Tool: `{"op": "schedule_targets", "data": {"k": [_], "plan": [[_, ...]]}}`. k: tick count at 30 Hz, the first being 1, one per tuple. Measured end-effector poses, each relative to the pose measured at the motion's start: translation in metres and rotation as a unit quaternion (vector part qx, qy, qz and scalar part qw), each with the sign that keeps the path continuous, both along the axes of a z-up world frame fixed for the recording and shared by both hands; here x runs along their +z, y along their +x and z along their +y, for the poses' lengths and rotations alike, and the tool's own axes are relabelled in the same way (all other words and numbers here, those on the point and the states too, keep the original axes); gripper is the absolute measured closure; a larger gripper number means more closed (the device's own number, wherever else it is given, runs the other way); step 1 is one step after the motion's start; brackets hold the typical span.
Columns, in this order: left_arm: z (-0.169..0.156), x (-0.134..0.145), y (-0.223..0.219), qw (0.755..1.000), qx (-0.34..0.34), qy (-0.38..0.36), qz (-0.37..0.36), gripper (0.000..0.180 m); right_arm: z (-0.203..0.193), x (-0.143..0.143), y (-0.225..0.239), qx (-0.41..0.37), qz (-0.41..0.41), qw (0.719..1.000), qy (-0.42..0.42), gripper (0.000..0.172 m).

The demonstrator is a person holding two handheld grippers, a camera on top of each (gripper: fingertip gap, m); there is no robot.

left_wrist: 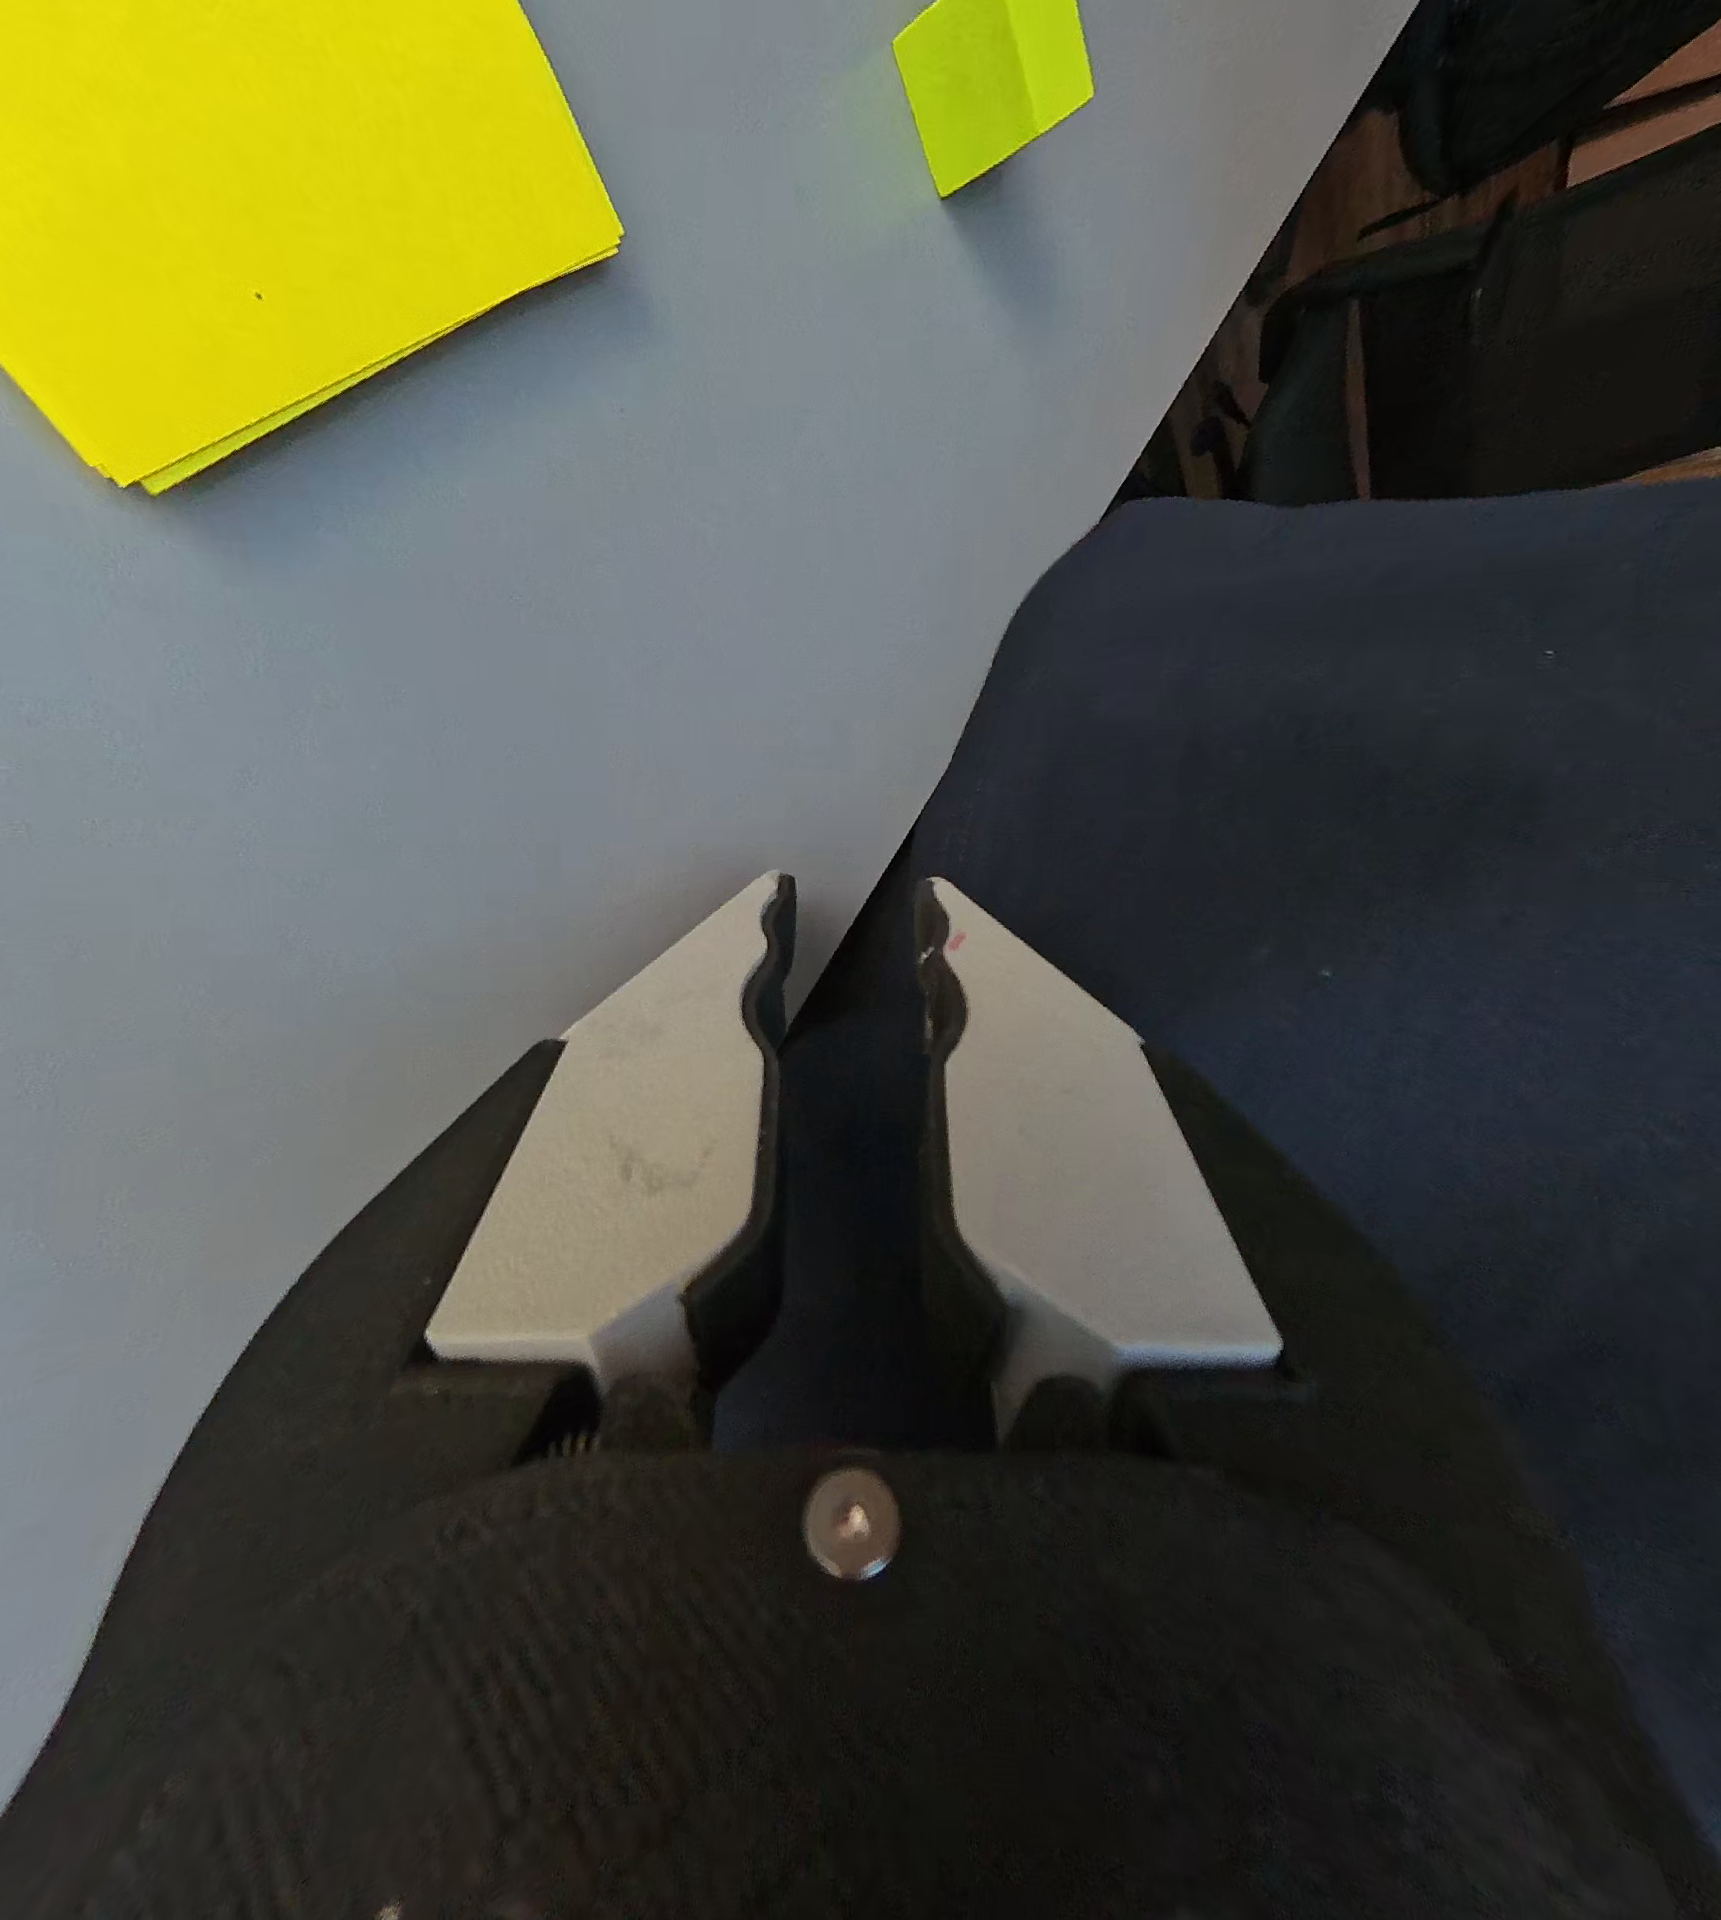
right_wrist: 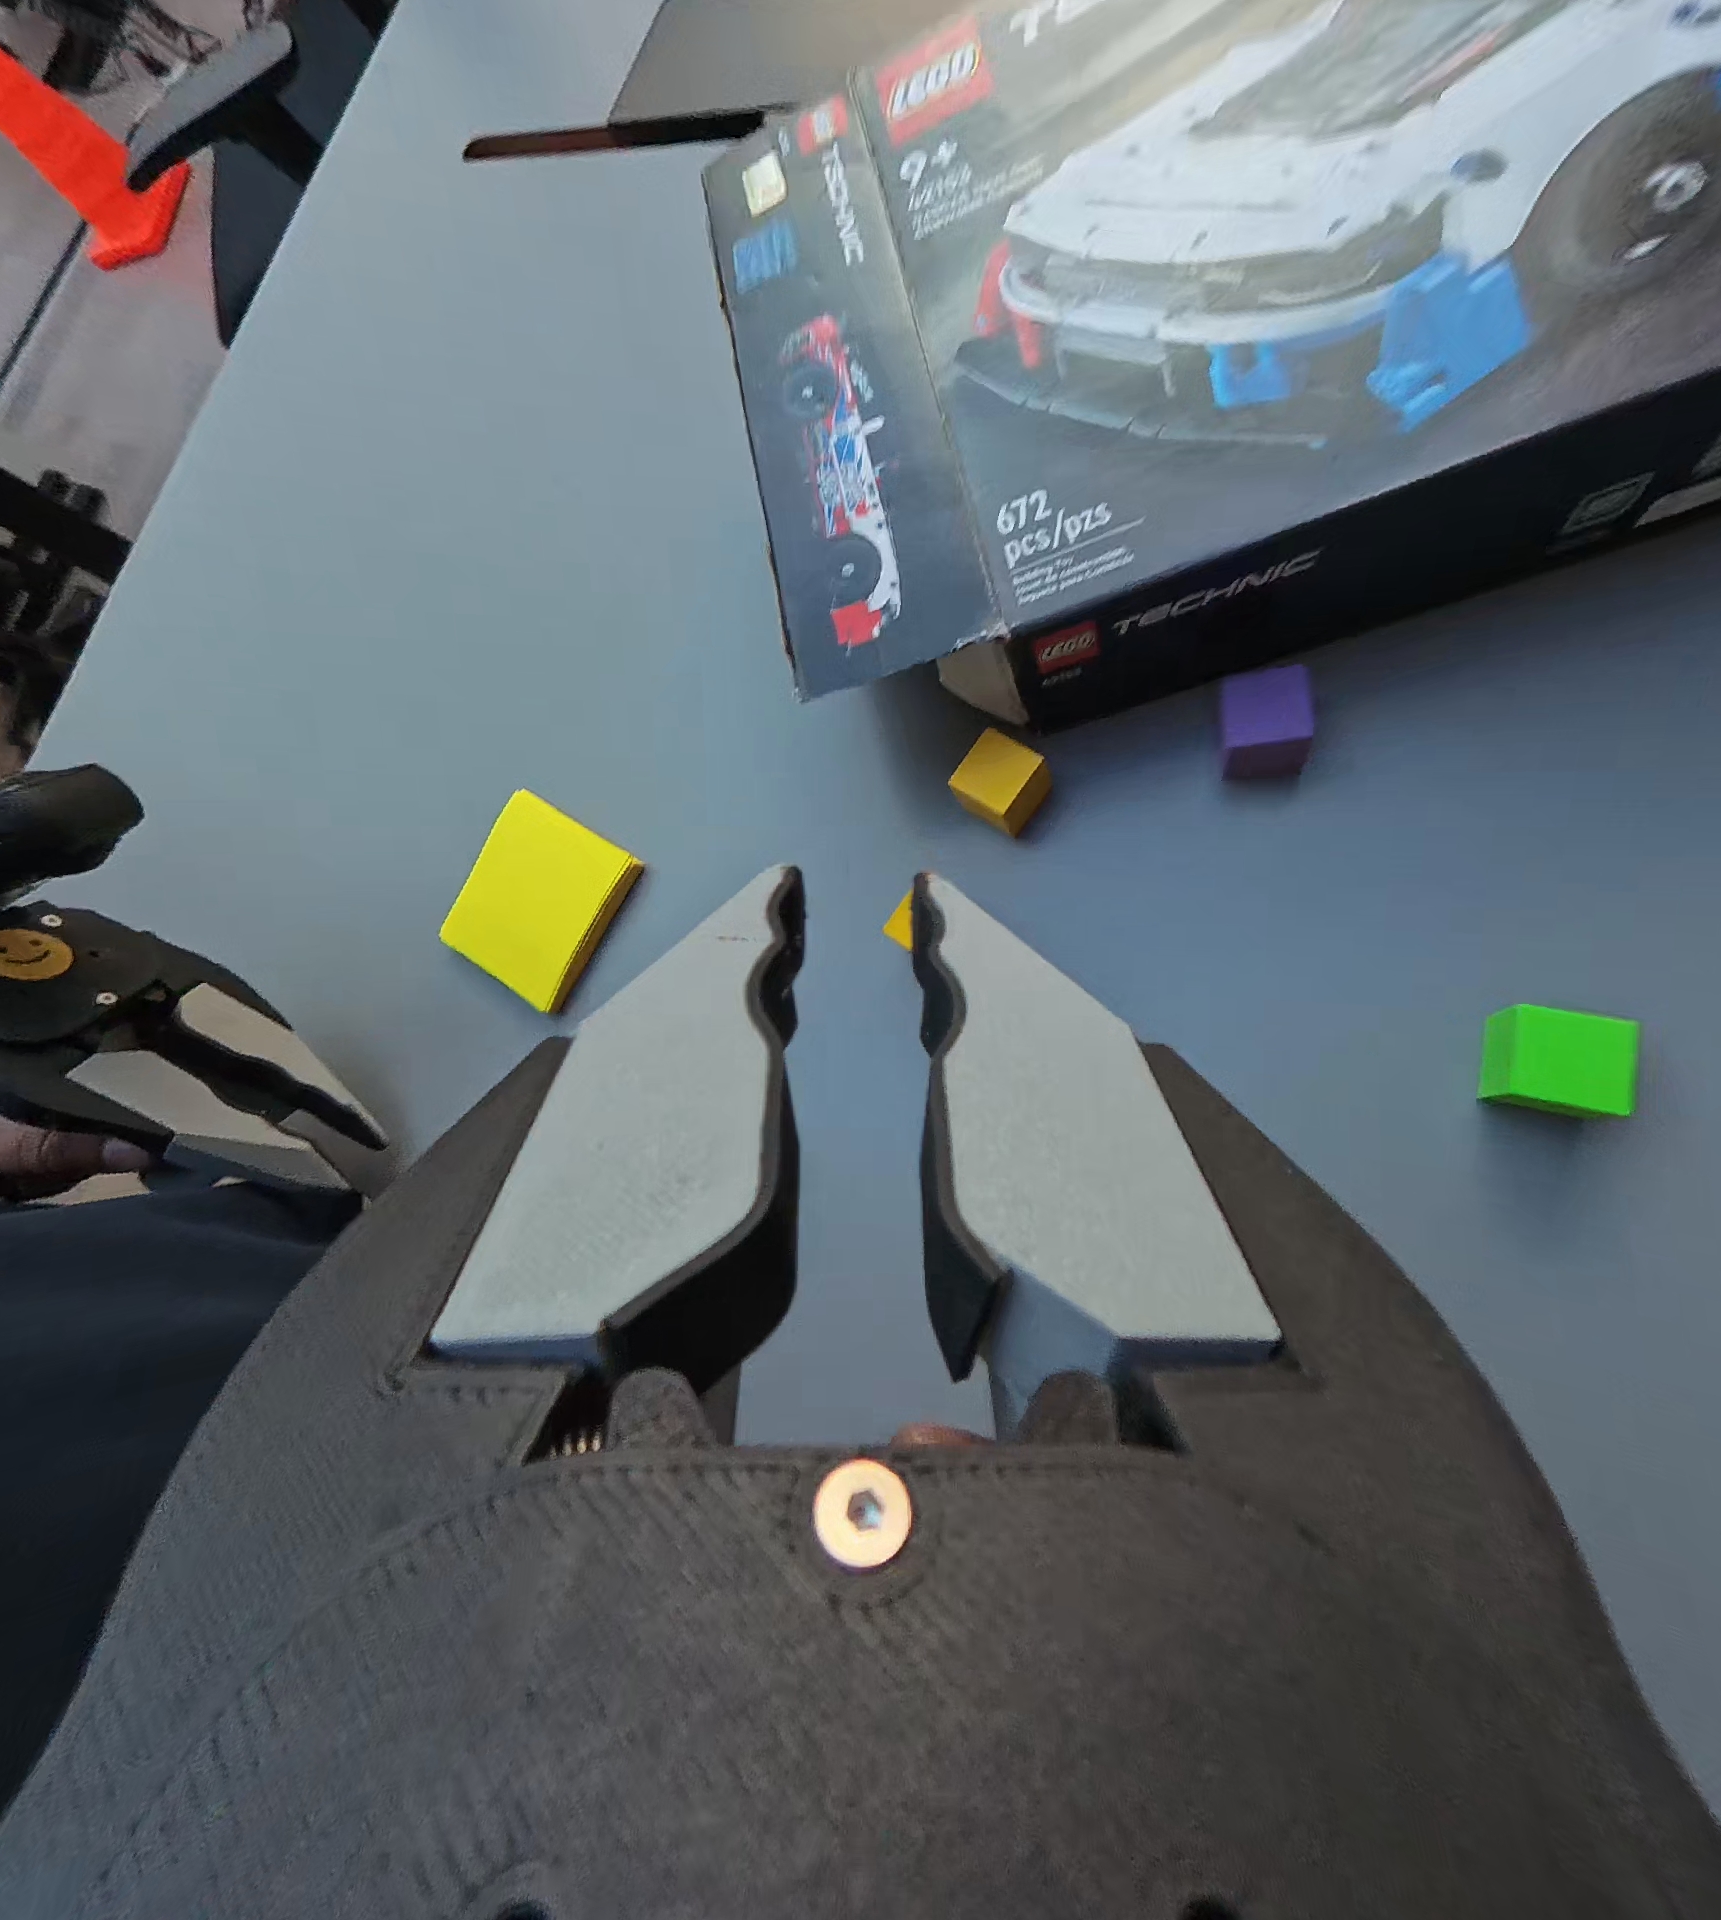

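Observation:
My right gripper [right_wrist: 858, 883] is open and empty, just above the grey-blue table [right_wrist: 482, 499]. A small yellow piece [right_wrist: 900, 921] lies on the table at its right fingertip, mostly hidden by it. A yellow pad of notes [right_wrist: 539, 899] lies left of the fingers, and an ochre cube [right_wrist: 999, 779] lies beyond them. My left gripper [left_wrist: 856, 894] is open and empty over the table's near edge, above dark blue fabric [left_wrist: 1407, 935]. It also shows in the right wrist view [right_wrist: 357, 1153], held in a hand. The yellow pad [left_wrist: 212, 208] lies far ahead of it.
A large dark toy box [right_wrist: 1251, 343] with an open end flap lies at the back right. A purple cube [right_wrist: 1265, 720] and a green block [right_wrist: 1558, 1060] lie to the right. A lime-green block [left_wrist: 991, 94] lies near the table edge. Dark chairs [left_wrist: 1562, 312] stand past it. Across from one pair of fingers to the other is roughly 30 centimetres. From my right tips it is roughly 15 centimetres to the ochre cube [right_wrist: 999, 779]; from my left, 30 centimetres.

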State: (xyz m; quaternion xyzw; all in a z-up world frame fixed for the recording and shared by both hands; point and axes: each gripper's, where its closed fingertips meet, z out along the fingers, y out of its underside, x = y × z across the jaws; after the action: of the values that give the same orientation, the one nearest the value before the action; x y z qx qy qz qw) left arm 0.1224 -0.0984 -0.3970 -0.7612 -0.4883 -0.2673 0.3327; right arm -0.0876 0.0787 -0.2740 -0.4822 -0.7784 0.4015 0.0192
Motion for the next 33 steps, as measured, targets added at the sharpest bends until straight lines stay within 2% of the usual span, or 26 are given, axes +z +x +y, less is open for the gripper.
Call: {"op": "schedule_targets", "data": {"k": [3, 9, 13, 14, 15, 16, 20, 25, 26, 29, 31, 33], "plan": [[0.001, 0.0, 0.002, 1.0, 0.005, 0.0, 0.002, 0.16, -0.01, -0.029, 0.009, 0.022, -0.046, 0.999, 0.013, 0.141], [-0.004, -0.002, 0.008, 1.0, 0.016, -0.004, -0.001, 0.159, -0.027, -0.081, 0.003, 0.016, -0.108, 0.992, 0.063, 0.137], [-0.008, -0.002, 0.009, 1.0, 0.023, -0.005, -0.002, 0.16, -0.034, -0.119, -0.004, 0.02, -0.127, 0.982, 0.137, 0.136], [-0.009, -0.001, 0.008, 1.0, 0.024, -0.005, -0.002, 0.16, -0.033, -0.121, -0.009, 0.018, -0.114, 0.982, 0.151, 0.144], [-0.01, -0.001, 0.008, 1.0, 0.025, -0.005, -0.001, 0.16, -0.035, -0.12, -0.014, 0.02, -0.098, 0.983, 0.153, 0.164], [-0.011, -0.001, 0.007, 1.0, 0.026, -0.006, 0.001, 0.16, -0.037, -0.122, -0.014, 0.025, -0.101, 0.983, 0.152, 0.172], [-0.013, 0.0, 0.003, 0.999, 0.033, -0.001, 0.006, 0.16, -0.035, -0.123, -0.011, 0.034, -0.115, 0.98, 0.16, 0.172], [-0.014, 0.0, 0.002, 0.999, 0.031, 0.004, 0.009, 0.16, -0.034, -0.103, -0.017, 0.013, -0.074, 0.988, 0.137, 0.172], [-0.014, -0.001, 0.003, 1.0, 0.028, 0.004, 0.008, 0.159, -0.034, -0.104, -0.018, 0.009, -0.078, 0.988, 0.136, 0.168], [-0.014, -0.003, 0.005, 1.0, 0.016, 0.002, 0.006, 0.159, -0.037, -0.12, -0.016, -0.004, -0.123, 0.983, 0.137, 0.121], [-0.014, -0.002, 0.004, 1.0, 0.005, 0.0, 0.008, 0.16, -0.041, -0.13, -0.013, -0.004, -0.142, 0.981, 0.134, 0.125], [-0.014, 0.0, 0.001, 1.0, 0.001, -0.001, 0.014, 0.16, -0.041, -0.134, -0.011, -0.002, -0.151, 0.979, 0.133, 0.144]]}}
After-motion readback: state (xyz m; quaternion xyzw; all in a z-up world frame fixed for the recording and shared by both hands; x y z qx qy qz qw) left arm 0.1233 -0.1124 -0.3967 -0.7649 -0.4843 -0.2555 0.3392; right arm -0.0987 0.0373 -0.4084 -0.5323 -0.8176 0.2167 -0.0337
